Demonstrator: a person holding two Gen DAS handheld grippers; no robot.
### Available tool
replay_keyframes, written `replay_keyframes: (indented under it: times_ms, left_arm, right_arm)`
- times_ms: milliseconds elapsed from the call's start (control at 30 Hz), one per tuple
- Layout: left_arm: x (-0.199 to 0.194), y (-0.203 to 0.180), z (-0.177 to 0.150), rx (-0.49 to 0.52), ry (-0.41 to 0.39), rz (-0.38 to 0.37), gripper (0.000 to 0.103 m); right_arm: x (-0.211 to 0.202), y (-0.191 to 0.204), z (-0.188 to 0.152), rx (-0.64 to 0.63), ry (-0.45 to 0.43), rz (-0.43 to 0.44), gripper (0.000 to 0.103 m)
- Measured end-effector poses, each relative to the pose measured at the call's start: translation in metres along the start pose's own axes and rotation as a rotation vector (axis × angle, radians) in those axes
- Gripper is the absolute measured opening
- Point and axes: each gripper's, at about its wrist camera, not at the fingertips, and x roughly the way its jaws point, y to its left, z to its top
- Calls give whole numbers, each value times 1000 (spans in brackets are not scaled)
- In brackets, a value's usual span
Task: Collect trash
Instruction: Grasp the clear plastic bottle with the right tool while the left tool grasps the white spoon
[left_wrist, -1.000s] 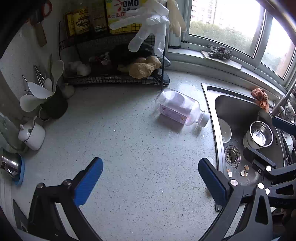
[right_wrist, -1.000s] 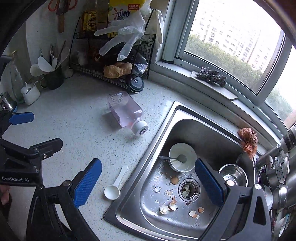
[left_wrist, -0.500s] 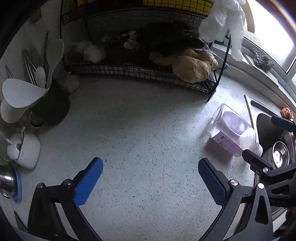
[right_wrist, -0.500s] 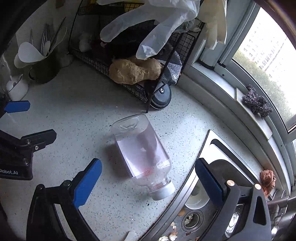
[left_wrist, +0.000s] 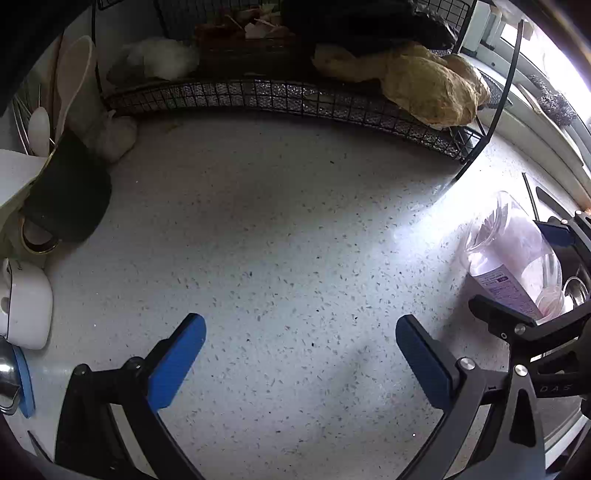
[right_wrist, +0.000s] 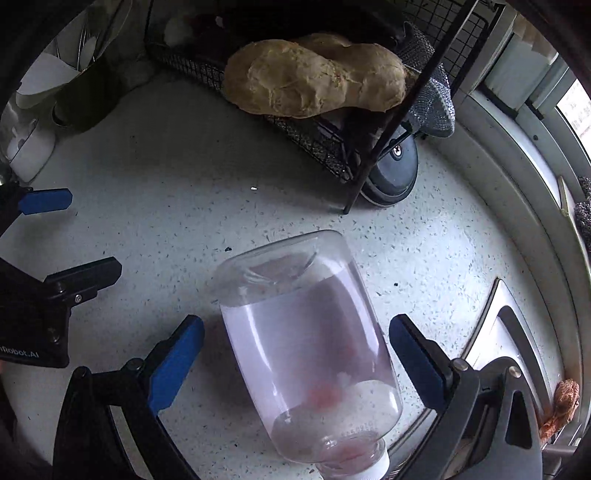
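Clear plastic bottle with a white cap and a pale pink residue (right_wrist: 306, 354), lying on its side on the speckled white stone countertop (right_wrist: 166, 166), cap toward the camera and close to the rim of the stainless-steel sink (right_wrist: 513, 325). The right gripper (right_wrist: 295, 354) is spread wide, its blue pads (right_wrist: 175, 363) set to either side of the bottle's body with a gap on each side; nothing is held. The left gripper (left_wrist: 301, 363) is likewise wide open and empty over bare countertop, the bottle (left_wrist: 513, 258) being seen at its right.

The step in hand is judged to be the approach to the bottle as the piece of trash. The next move would call for the pads to be lowered around the body and closed across it; a smooth, rounded wall may slip if gripped too near the shoulder.

Open room is offered to the left and front. The black wire rack (right_wrist: 332, 147) and its leg stand behind the bottle, and the sink edge lies just to the right.
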Motion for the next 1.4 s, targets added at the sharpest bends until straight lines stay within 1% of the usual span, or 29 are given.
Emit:
replay_keyframes:
  times_ms: [33,67,100,333,400,533,767,933,1200,1400]
  left_arm:
    - [0,0,0,2,1,2,102]
    - [0,0,-1,4,2,-1,102]
    - [0,1,-2,3,4,-4,102]
    - [-10,-6,-16,11,5,-29,102]
    - [-18,-11,-22,24,-1,-39,102]
    - [-35,-29,-36,56,-21,-71,102]
    - [-70,-68,-62,123,-33,-150,102]
    - [-87,-105,-84,197,-36,-182,102]
    - [-84,-155,-109,294,10,-244,102]
    - [-62,-181,-113,338,60,-248,102]
  right_arm:
    - [0,2,-1,1,-2,-3,95]
    - [-2,4,-1,1,-5,-7,88]
    - [-3,5,-2,2,-8,-5,85]
    - [-9,9,-16,11,-5,25,79]
    - [-18,9,-28,32,-27,33,76]
    - [-49,9,-57,78,-94,0,72]
    - [-93,-6,-113,201,-151,-1,71]
    - [-119,-19,-152,286,-181,-15,70]
    - [-139,-37,-209,408,-177,-67,69]
    - [-135,-47,-224,464,-152,-97,69]
